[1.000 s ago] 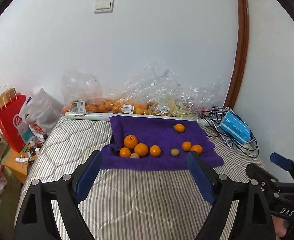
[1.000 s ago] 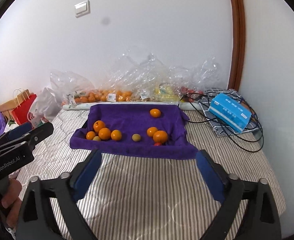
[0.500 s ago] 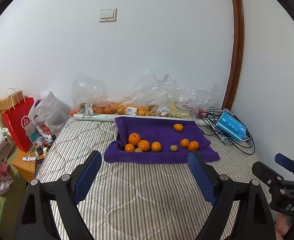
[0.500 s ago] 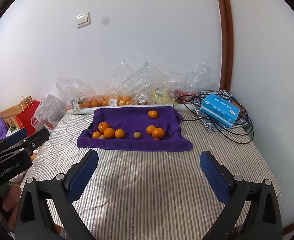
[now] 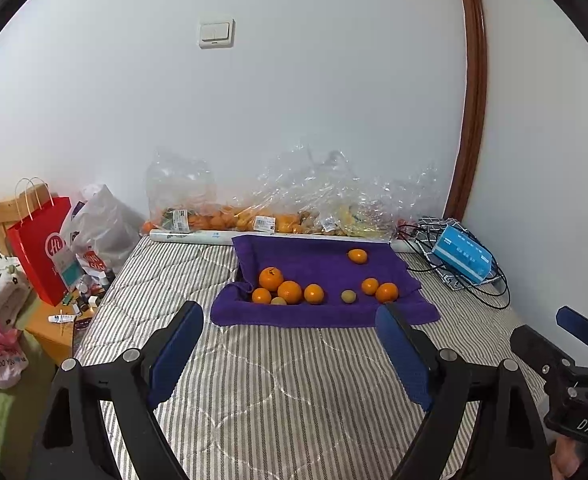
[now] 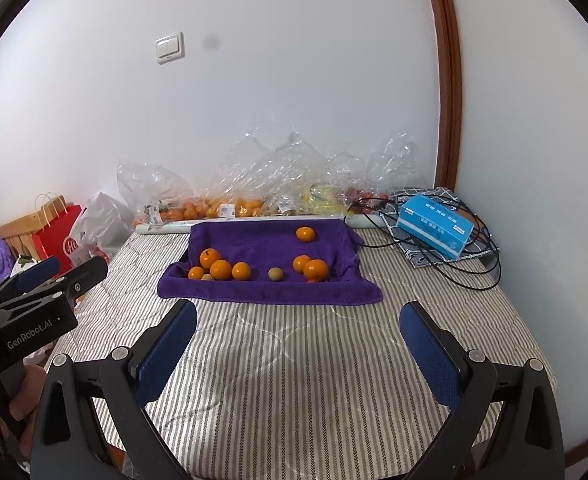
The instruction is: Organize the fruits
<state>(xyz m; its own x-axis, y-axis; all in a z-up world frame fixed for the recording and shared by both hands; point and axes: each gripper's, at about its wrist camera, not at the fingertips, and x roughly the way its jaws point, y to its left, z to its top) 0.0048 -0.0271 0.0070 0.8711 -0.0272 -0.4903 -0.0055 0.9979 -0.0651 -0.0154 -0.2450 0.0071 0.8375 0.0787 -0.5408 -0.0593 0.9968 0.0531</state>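
Note:
A purple towel [image 5: 318,264] [image 6: 265,240] lies on the striped mattress [image 5: 273,380] [image 6: 294,352] near the wall. Several oranges sit on it: a cluster at the left [image 5: 289,292] [image 6: 220,269], a pair at the right [image 5: 386,292] [image 6: 316,269], one alone at the back [image 5: 357,255] [image 6: 305,234]. Small greenish-yellow fruits [image 5: 348,296] [image 6: 275,274] lie among them. My left gripper [image 5: 289,348] is open and empty, well short of the towel. My right gripper [image 6: 298,348] is open and empty too, also short of it.
Clear plastic bags with more oranges [image 5: 229,220] [image 6: 213,208] line the wall. A blue box on tangled cables [image 5: 464,258] [image 6: 434,226] lies at the right. A red paper bag [image 5: 41,248] [image 6: 57,240] and clutter stand left of the bed.
Both grippers have pulled back and risen away from the towel, so the fruits look smaller and farther. Both stay open and empty.

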